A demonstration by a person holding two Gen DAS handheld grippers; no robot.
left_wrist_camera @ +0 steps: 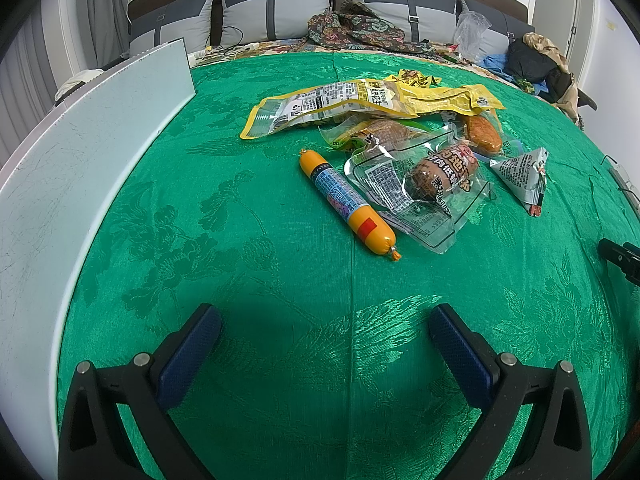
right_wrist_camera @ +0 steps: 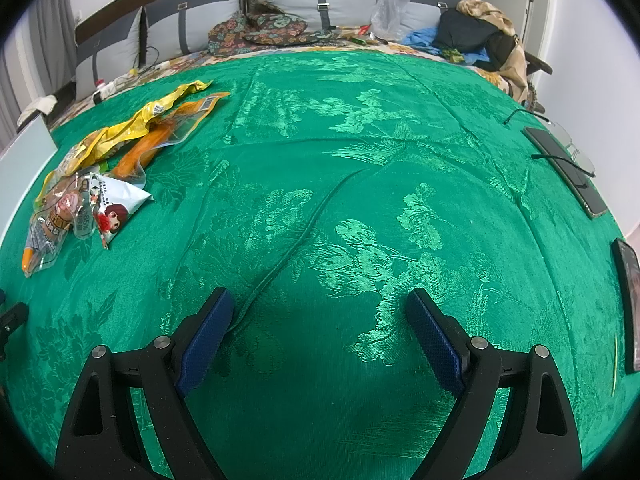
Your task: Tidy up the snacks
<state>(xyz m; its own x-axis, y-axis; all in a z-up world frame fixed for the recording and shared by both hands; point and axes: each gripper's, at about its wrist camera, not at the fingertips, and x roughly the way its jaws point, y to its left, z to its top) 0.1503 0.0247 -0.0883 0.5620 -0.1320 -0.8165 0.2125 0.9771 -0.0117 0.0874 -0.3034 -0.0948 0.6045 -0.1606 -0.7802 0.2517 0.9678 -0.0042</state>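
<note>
A pile of snacks lies on the green cloth (left_wrist_camera: pixel 280 288). Nearest in the left wrist view is an orange sausage stick (left_wrist_camera: pixel 347 203) with a blue label. Beside it lie a clear pack with a brown sausage (left_wrist_camera: pixel 432 178), a yellow peanut bag (left_wrist_camera: pixel 340 102), an orange-brown snack in clear wrap (left_wrist_camera: pixel 482 130) and a small triangular white packet (left_wrist_camera: pixel 526 174). My left gripper (left_wrist_camera: pixel 325 322) hovers open well short of the sausage stick, nothing between its fingers. In the right wrist view the same pile (right_wrist_camera: pixel 92 184) sits far left; my right gripper (right_wrist_camera: pixel 319 306) is open over bare cloth.
A white board or box wall (left_wrist_camera: pixel 80 184) stands along the left edge of the cloth. Phones (right_wrist_camera: pixel 568 168) and glasses (right_wrist_camera: pixel 576 152) lie along the right edge, with a dark tablet (right_wrist_camera: pixel 630 300) nearer. Pillows (left_wrist_camera: pixel 276 4), clothes and a plastic bag crowd the back.
</note>
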